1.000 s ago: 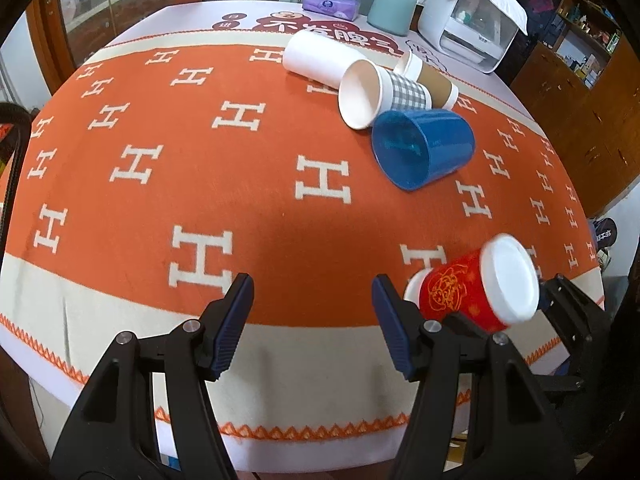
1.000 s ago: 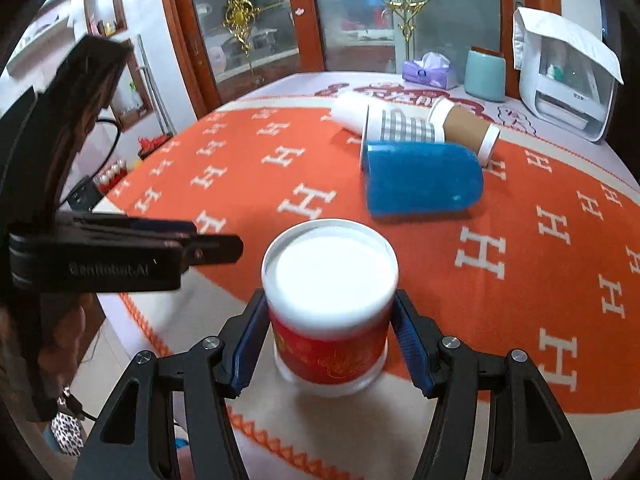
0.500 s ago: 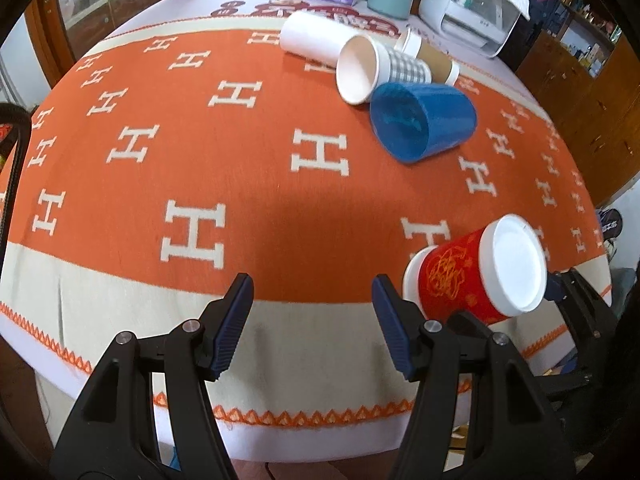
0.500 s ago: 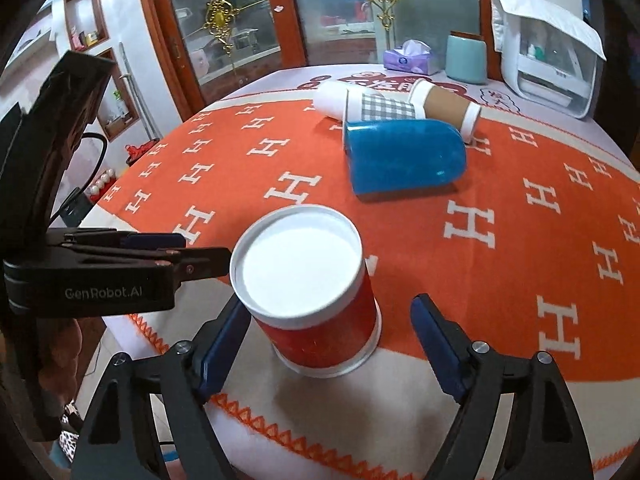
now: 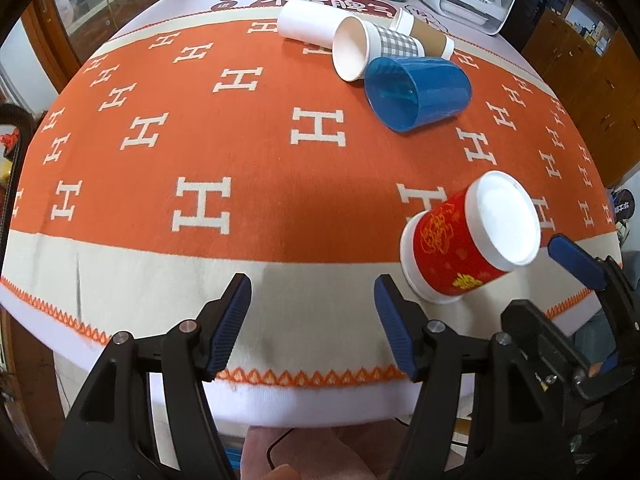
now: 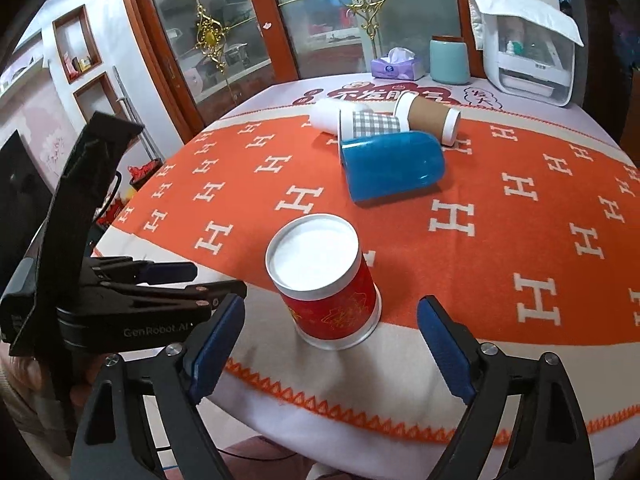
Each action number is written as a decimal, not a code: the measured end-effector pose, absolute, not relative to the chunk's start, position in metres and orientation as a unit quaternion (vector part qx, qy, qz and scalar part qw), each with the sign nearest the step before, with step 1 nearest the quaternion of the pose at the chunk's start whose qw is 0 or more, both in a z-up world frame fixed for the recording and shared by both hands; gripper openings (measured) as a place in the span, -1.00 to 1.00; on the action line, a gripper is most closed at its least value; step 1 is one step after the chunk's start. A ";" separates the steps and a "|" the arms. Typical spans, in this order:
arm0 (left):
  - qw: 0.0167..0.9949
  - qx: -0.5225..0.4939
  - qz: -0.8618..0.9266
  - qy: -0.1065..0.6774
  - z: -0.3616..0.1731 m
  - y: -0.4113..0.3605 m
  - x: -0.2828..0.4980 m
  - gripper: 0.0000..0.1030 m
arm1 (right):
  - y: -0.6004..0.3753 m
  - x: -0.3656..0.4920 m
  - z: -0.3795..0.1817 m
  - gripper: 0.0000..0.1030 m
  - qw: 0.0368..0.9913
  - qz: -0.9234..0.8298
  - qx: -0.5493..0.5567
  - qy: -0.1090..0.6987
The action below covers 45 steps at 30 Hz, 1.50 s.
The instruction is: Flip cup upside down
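Observation:
A red paper cup (image 6: 328, 284) with gold print stands upside down, its white base up, on the cream border of the table near the front edge. It also shows in the left wrist view (image 5: 468, 240). My right gripper (image 6: 332, 344) is open and empty, its jaws wide apart just in front of the cup, not touching it. My left gripper (image 5: 312, 324) is open and empty, to the left of the cup at the table's front edge. The right gripper's blue fingertip (image 5: 572, 262) shows beside the cup in the left wrist view.
A blue plastic cup (image 6: 390, 166), a checked paper cup (image 5: 374, 50), a white cup (image 5: 304, 24) and a brown cup (image 6: 430, 114) lie on their sides further back on the orange blanket (image 5: 200, 120). A tissue box (image 6: 396, 66), teal canister (image 6: 450, 60) and white appliance (image 6: 528, 48) stand at the far edge.
My right gripper has opened, let go of the red cup and drawn back from it. The cup now stands upside down alone. The left gripper has pulled back slightly.

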<state>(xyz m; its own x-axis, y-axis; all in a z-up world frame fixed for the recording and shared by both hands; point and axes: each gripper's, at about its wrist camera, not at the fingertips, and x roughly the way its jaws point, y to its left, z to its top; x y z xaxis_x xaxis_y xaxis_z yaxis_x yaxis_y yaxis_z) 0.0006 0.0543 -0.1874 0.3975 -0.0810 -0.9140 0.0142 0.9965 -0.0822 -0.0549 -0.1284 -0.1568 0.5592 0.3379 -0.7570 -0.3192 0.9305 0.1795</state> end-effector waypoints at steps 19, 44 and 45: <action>0.884 -0.028 -0.024 0.466 -0.058 0.046 -0.014 0.43 | -0.156 -0.073 0.001 0.74 0.917 0.119 0.055 0.376; 0.901 -0.008 -0.004 0.433 -0.016 0.032 -0.022 0.55 | -0.153 -0.069 0.037 0.76 0.920 0.097 0.044 0.377; 0.901 -0.008 -0.004 0.433 -0.016 0.032 -0.022 0.55 | -0.153 -0.068 0.037 0.76 0.920 0.096 0.044 0.378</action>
<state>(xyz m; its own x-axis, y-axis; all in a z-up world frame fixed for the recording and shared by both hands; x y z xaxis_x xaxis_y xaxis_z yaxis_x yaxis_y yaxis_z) -0.0221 0.0316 -0.0161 0.6241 -0.0135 -0.7812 0.0000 0.9999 -0.0173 -0.0680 -0.1535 0.0371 0.6957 0.2106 -0.6867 -0.1435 0.9775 0.1545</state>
